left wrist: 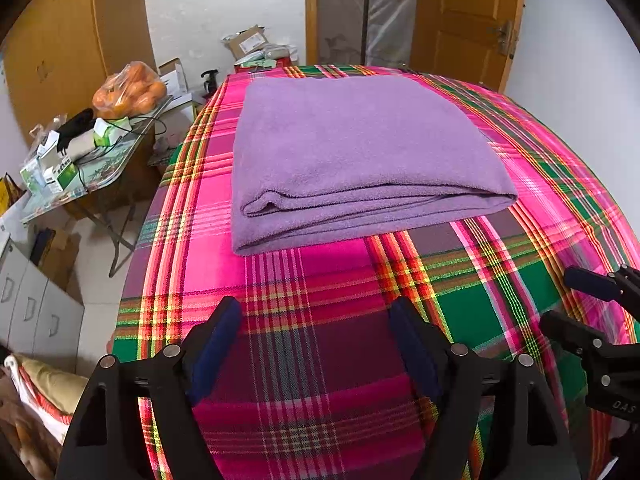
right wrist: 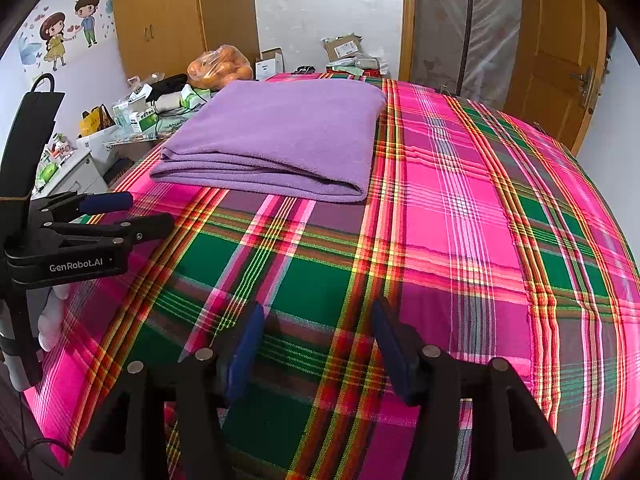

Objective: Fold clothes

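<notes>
While the purple towel lay folded on the far plaid sheet, soft and floppy, we held left gripper and right gripper wide open, empty, judging its near layered edge the best hold.

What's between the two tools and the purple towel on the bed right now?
Nothing visible. Only bare plaid bedspread lies between the open left tool, the open right tool and the folded purple towel; its layered front edge faces both.
</notes>
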Action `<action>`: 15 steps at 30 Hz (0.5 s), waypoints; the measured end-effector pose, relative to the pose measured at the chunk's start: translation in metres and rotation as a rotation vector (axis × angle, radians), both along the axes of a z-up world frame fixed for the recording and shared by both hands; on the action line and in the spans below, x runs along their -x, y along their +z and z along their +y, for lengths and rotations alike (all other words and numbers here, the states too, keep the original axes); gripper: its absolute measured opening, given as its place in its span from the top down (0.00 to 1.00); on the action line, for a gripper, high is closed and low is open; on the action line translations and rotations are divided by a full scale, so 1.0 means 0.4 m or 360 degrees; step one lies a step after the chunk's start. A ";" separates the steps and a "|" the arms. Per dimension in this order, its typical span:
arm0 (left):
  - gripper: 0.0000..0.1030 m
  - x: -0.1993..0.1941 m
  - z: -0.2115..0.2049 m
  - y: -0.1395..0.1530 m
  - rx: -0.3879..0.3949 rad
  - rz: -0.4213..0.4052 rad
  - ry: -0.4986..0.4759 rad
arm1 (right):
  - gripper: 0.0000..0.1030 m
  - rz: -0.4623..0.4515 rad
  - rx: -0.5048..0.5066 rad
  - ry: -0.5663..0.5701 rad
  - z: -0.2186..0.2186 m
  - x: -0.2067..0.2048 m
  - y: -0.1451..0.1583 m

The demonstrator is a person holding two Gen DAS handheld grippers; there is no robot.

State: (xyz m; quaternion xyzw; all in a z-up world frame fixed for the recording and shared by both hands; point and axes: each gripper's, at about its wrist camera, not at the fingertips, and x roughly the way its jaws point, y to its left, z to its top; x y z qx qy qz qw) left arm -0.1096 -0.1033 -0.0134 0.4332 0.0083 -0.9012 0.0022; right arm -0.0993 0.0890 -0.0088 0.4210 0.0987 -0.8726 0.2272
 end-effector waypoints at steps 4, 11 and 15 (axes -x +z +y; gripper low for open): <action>0.23 0.001 0.001 -0.001 0.0001 0.0000 0.0000 | 0.45 0.0000 0.0000 0.0000 -0.001 0.000 0.000; 0.23 0.004 0.000 -0.001 0.0003 -0.0001 0.0000 | 0.45 0.0000 0.0000 -0.0002 -0.001 -0.002 0.000; 0.22 0.005 0.000 -0.002 0.0004 -0.0001 -0.0001 | 0.45 0.0000 0.0000 -0.0004 -0.003 -0.003 0.000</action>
